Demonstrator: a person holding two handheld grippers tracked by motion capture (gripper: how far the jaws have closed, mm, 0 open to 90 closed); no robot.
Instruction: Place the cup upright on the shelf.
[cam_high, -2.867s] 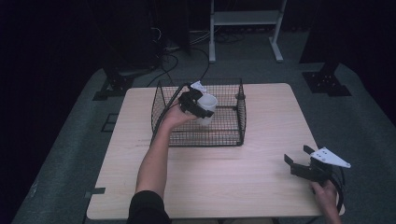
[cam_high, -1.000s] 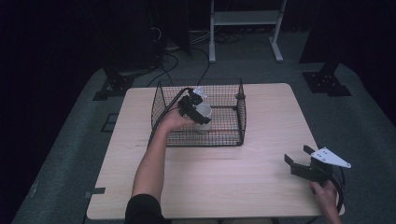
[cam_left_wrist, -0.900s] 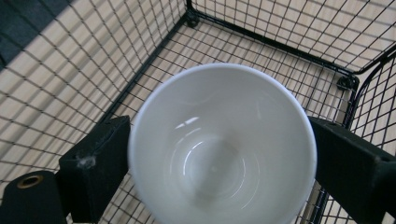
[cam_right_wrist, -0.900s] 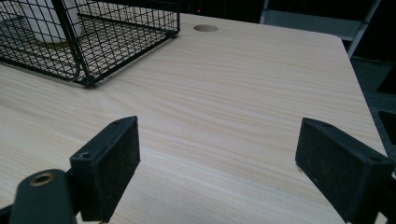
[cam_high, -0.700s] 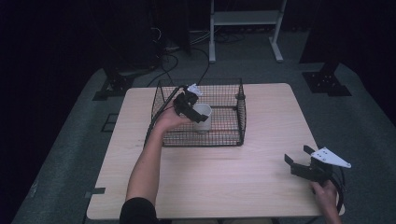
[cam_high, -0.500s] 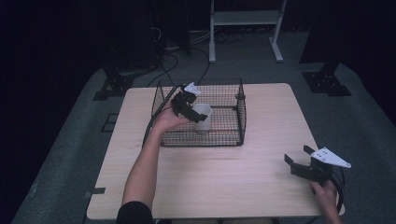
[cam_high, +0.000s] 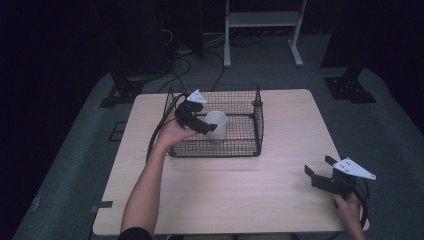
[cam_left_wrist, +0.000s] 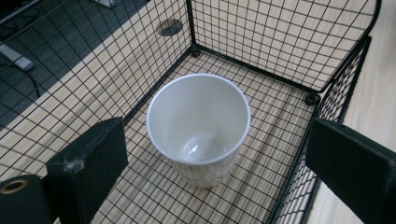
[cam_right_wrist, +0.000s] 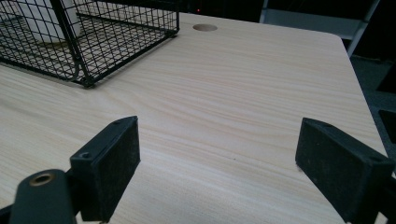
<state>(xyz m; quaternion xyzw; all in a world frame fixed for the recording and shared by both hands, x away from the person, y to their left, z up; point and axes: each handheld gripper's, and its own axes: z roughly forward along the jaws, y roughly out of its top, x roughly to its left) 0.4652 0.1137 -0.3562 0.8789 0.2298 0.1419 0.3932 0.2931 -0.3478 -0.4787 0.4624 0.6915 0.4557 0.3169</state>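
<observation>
On the pale wooden table (cam_high: 240, 190), the white paper cup (cam_left_wrist: 198, 128) stands upright at twelve o'clock between my left gripper (cam_left_wrist: 219, 172)'s wide, just-opened, empty jaws.

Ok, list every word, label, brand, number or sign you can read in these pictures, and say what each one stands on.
None: no readable text anywhere.
White cup: plain, no print or logo.
Black wire basket: no tag or label.
Wooden table: bare wood grain, no marking.
Left claw and right claw: plain black pads, nothing written.
Grey plate on the right claw: no lettering visible.
</observation>
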